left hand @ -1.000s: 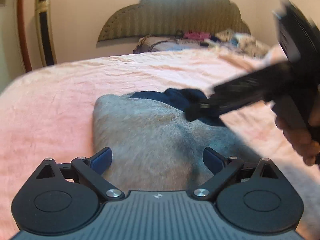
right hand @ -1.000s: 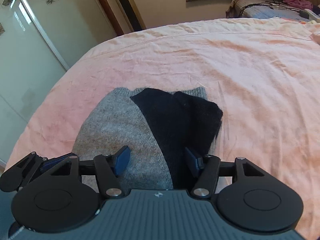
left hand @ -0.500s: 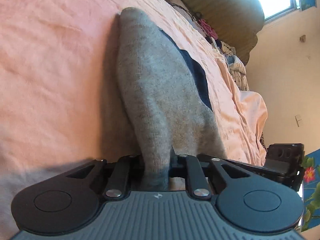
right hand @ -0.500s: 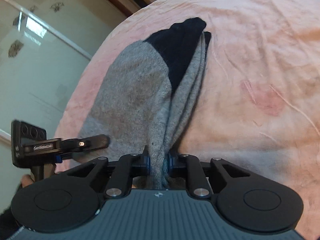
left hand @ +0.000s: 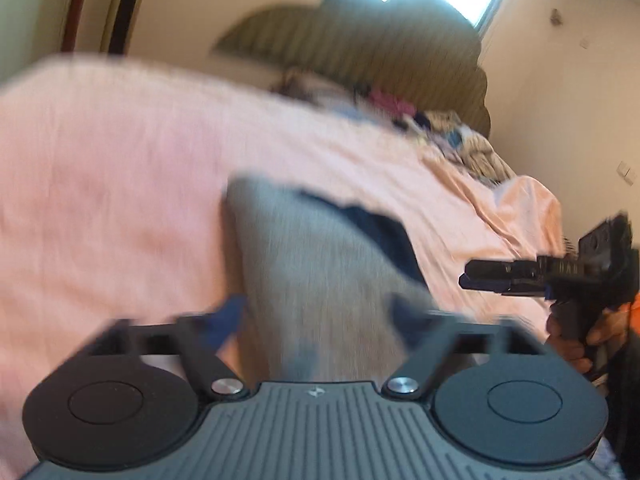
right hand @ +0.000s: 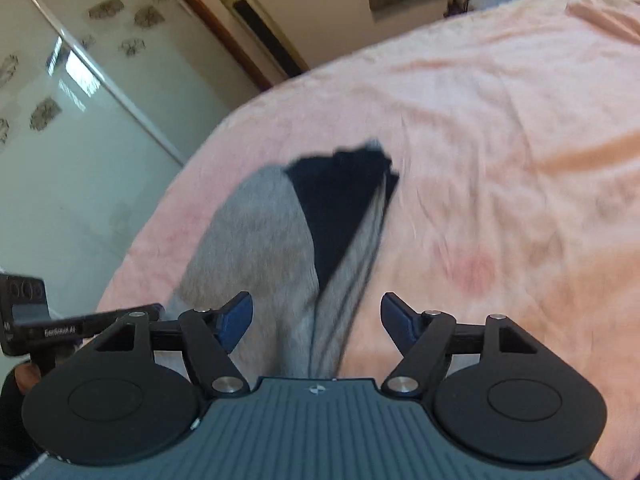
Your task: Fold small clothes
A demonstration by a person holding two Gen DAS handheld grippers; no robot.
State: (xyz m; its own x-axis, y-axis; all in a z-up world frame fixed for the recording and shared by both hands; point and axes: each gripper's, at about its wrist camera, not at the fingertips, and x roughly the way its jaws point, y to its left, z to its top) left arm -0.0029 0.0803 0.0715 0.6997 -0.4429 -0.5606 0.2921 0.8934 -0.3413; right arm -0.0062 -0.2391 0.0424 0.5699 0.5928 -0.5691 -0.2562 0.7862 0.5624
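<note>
A small grey knit garment (left hand: pixel 320 272) with a dark navy panel (left hand: pixel 376 228) lies folded lengthwise on the pink bedspread (left hand: pixel 104 184). My left gripper (left hand: pixel 318 318) is opening, its blue pads wide apart on either side of the garment's near end and not pressing it. In the right wrist view the same garment (right hand: pixel 260 248) runs away from me, with its navy panel (right hand: pixel 340 204) at the far end. My right gripper (right hand: pixel 316 318) is opening too, and the cloth lies loose between its jaws. The other gripper shows at the side of each view.
The pink bed (right hand: pixel 500 140) spreads wide to the right of the garment. A padded headboard (left hand: pixel 360 52) and a heap of clothes (left hand: pixel 432 128) lie at the far end. A glass sliding door (right hand: pixel 68 128) stands beyond the bed's left edge. A person's hand (left hand: pixel 576 344) holds the right gripper.
Half a second ago both grippers were shut on the garment's near end. Now both have let go, their jaws stand wide apart, and the views have swung round.
</note>
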